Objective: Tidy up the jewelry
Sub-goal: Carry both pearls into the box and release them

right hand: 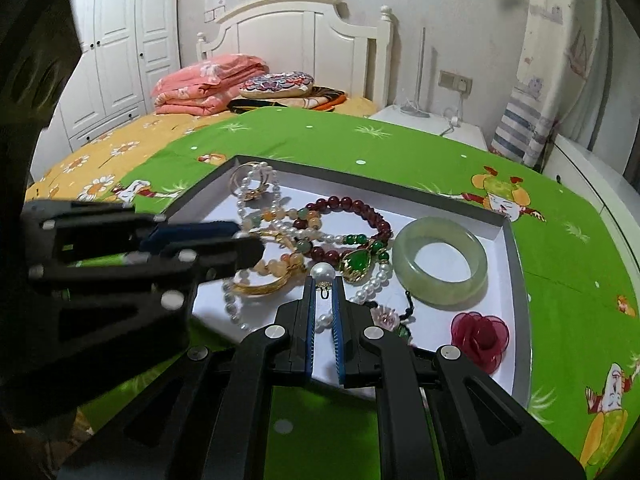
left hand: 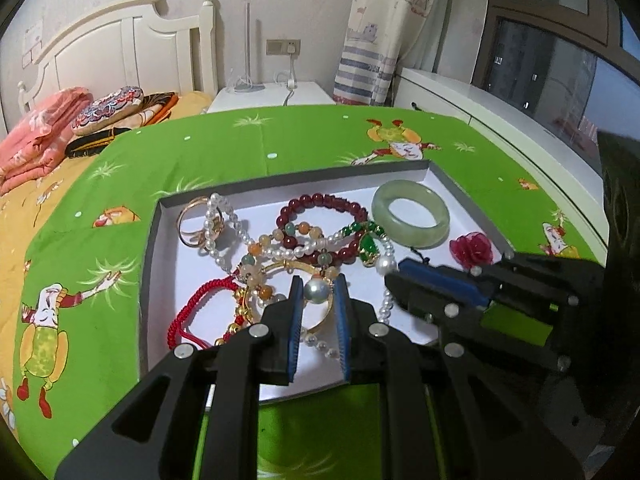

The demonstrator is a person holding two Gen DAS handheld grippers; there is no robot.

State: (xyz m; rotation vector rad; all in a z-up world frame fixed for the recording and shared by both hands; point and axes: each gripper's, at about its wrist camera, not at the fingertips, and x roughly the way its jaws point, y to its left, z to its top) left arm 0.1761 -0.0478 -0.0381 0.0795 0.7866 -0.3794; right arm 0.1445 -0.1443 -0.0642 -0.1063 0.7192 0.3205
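A white tray with a dark rim point(left hand: 151, 248) lies on a green printed cloth and holds a tangle of jewelry. My left gripper point(left hand: 318, 285) is shut on a grey pearl point(left hand: 317, 290) above a gold bangle point(left hand: 280, 267) and a red cord point(left hand: 192, 312). In the right wrist view my right gripper point(right hand: 323, 280) is shut on a white pearl with a gold cap point(right hand: 323, 272). It shows from the side as my right gripper point(left hand: 394, 276) in the left wrist view. Nearby lie a jade bangle point(right hand: 440, 260), a dark red bead bracelet point(right hand: 348, 205) and a green pendant point(right hand: 354, 262).
Gold rings point(left hand: 198, 220) and a pearl strand point(left hand: 224, 216) fill the tray's far left corner. A red fabric flower point(right hand: 480, 334) lies at its near right. The two grippers hang close together over the tray's front. A bed with folded bedding point(right hand: 208, 84) stands behind.
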